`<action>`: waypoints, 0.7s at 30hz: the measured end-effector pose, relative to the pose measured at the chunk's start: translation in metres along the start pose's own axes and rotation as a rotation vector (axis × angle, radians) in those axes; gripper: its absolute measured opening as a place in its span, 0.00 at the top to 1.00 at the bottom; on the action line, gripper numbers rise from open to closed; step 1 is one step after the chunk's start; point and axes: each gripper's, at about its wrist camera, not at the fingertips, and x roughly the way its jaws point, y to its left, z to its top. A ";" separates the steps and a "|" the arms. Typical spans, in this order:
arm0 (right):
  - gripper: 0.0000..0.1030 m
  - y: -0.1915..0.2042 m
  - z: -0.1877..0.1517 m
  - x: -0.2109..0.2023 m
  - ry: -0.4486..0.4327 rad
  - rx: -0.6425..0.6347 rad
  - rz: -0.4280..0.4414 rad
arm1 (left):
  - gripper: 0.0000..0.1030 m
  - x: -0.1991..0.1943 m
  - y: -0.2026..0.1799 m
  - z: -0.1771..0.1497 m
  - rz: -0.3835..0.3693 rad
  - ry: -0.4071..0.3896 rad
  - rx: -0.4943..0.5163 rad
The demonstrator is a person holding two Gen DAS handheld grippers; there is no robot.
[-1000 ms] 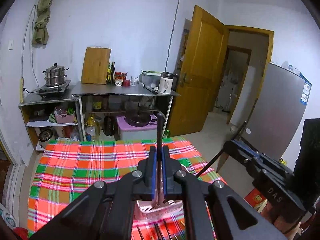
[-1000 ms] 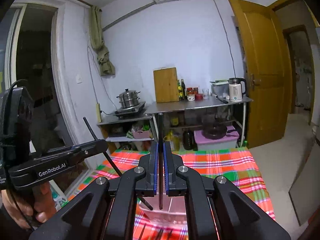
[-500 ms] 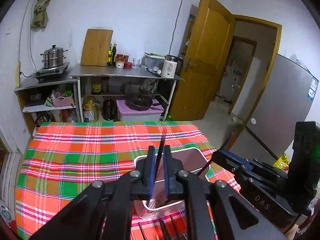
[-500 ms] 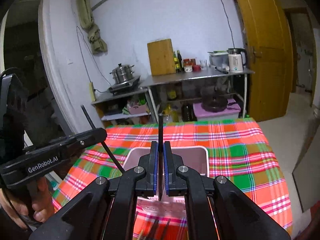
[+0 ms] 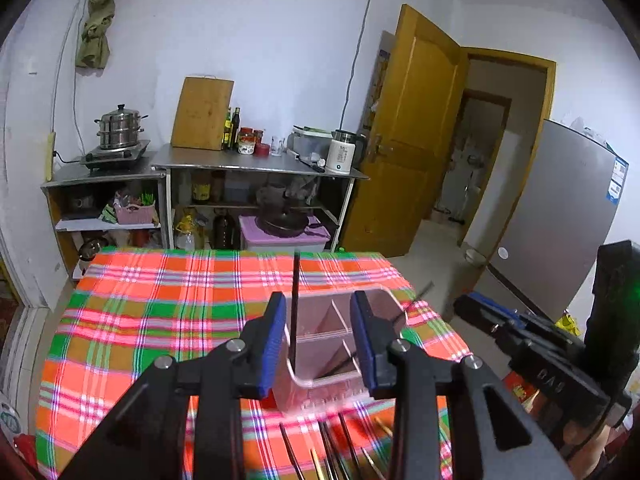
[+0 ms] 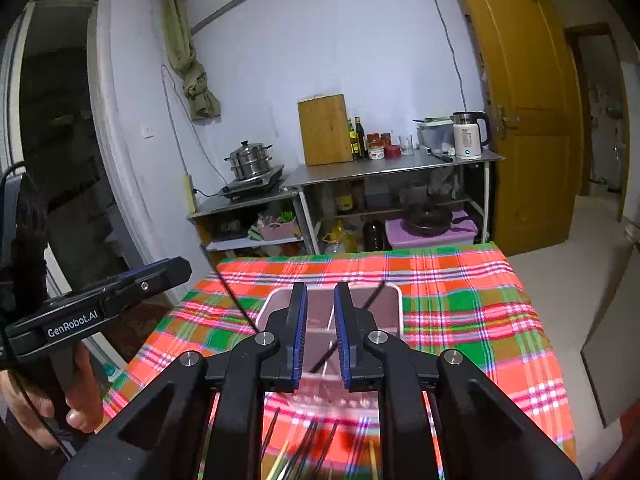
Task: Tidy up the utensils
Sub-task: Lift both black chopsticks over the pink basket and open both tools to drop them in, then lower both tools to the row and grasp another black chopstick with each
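Note:
A pink divided utensil box (image 5: 362,300) (image 6: 394,298) stands on the plaid tablecloth. My left gripper (image 5: 320,340) is open just above its near edge. A black chopstick (image 5: 295,304) stands upright beside its left finger, its lower end in the box. My right gripper (image 6: 320,332) is open over the box too. Another black chopstick (image 6: 374,294) leans inside the box beyond it. Several loose chopsticks (image 5: 336,448) (image 6: 308,444) lie on the cloth in front of the box.
The table with the plaid cloth (image 5: 152,320) ends at the right, where the floor drops off. Beyond it stand a steel shelf with a kettle (image 5: 342,156), a cutting board (image 5: 202,114) and a steamer pot (image 5: 118,128). A wooden door (image 5: 416,140) is open.
Both grippers have opened and let go of their black chopsticks, which now rest in the pink box. Both grippers have come lower and closer to the box.

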 end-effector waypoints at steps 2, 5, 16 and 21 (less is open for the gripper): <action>0.86 0.001 -0.008 -0.008 0.004 -0.005 0.002 | 0.66 -0.005 -0.001 -0.015 0.004 0.016 0.002; 0.86 0.001 -0.023 -0.020 0.020 -0.003 -0.002 | 0.66 -0.011 -0.002 -0.036 0.000 0.042 0.001; 0.86 0.001 -0.075 -0.055 0.084 0.005 0.018 | 0.66 -0.022 -0.009 -0.109 -0.003 0.128 -0.005; 0.86 -0.001 -0.097 -0.049 0.137 0.022 0.027 | 0.66 -0.015 -0.003 -0.133 0.005 0.176 -0.020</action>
